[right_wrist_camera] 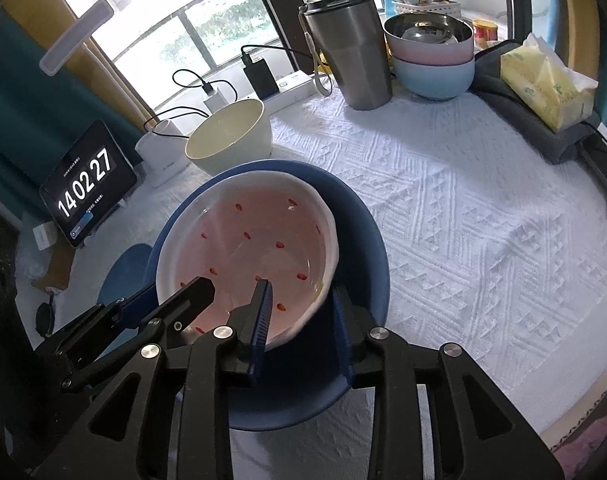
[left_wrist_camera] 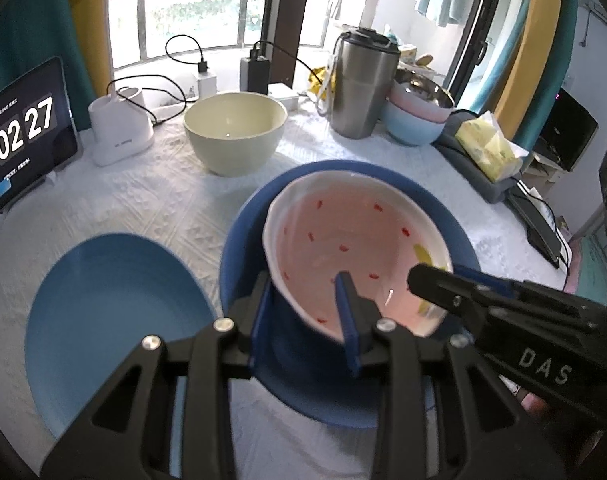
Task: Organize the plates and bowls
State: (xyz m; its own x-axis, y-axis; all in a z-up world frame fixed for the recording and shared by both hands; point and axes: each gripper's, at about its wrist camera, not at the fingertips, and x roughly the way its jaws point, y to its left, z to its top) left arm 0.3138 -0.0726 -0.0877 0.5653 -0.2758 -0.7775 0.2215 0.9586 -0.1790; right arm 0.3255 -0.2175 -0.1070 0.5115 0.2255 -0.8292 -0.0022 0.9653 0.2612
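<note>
A pink bowl [left_wrist_camera: 343,232] [right_wrist_camera: 255,236] with red specks and a white rim sits slightly tilted inside a dark blue plate [left_wrist_camera: 303,392] [right_wrist_camera: 367,248]. My left gripper [left_wrist_camera: 303,278] straddles the bowl's near left rim, one finger inside and one outside, and the pads look slightly off the wall. My right gripper [right_wrist_camera: 300,287] straddles the opposite rim the same way, open with a visible gap. Each view shows a finger [left_wrist_camera: 435,284] [right_wrist_camera: 195,292] of the other gripper reaching into the bowl. A light blue plate [left_wrist_camera: 111,320] [right_wrist_camera: 123,268] lies to the left on the white cloth.
A cream bowl [left_wrist_camera: 233,132] [right_wrist_camera: 227,140] stands behind the plates. Farther back are a steel tumbler [left_wrist_camera: 361,84] [right_wrist_camera: 355,48] and stacked steel, pink and blue bowls [left_wrist_camera: 415,120] [right_wrist_camera: 433,68]. A tissue pack [left_wrist_camera: 487,148] lies right, a clock tablet [left_wrist_camera: 19,140] left.
</note>
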